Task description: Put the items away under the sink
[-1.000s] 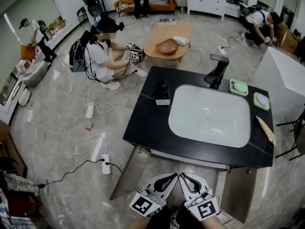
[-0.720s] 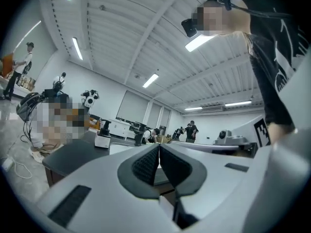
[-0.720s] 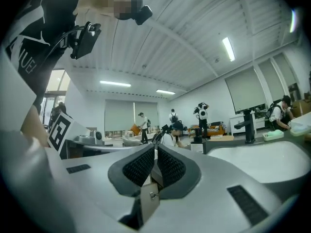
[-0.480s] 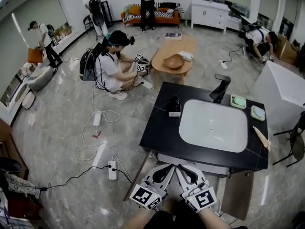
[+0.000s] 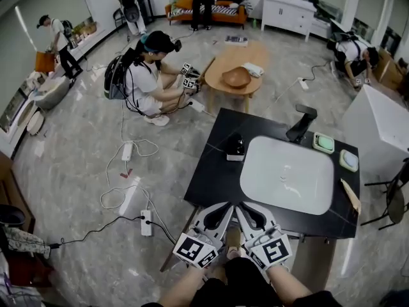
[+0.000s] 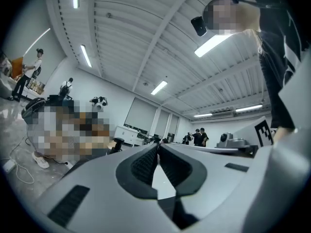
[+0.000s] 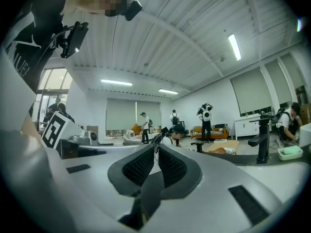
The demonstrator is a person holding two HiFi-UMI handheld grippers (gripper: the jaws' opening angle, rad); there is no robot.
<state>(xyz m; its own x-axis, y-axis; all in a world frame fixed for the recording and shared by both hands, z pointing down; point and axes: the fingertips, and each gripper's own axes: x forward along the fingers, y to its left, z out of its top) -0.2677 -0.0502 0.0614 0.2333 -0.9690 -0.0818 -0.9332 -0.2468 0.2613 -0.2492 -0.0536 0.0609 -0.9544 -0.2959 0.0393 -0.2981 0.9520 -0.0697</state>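
Here, left hand-held gripper and right hand-held gripper closed, empty, before black vanity, floor power strip leftward

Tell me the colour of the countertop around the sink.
Black. The countertop shows best in the head view.

You've got a glossy grey marble floor, cables trailing at 9 o'clock, a wooden coffee table and an orange sofa at 12, a white sideboard at 1, and strip lights overhead.
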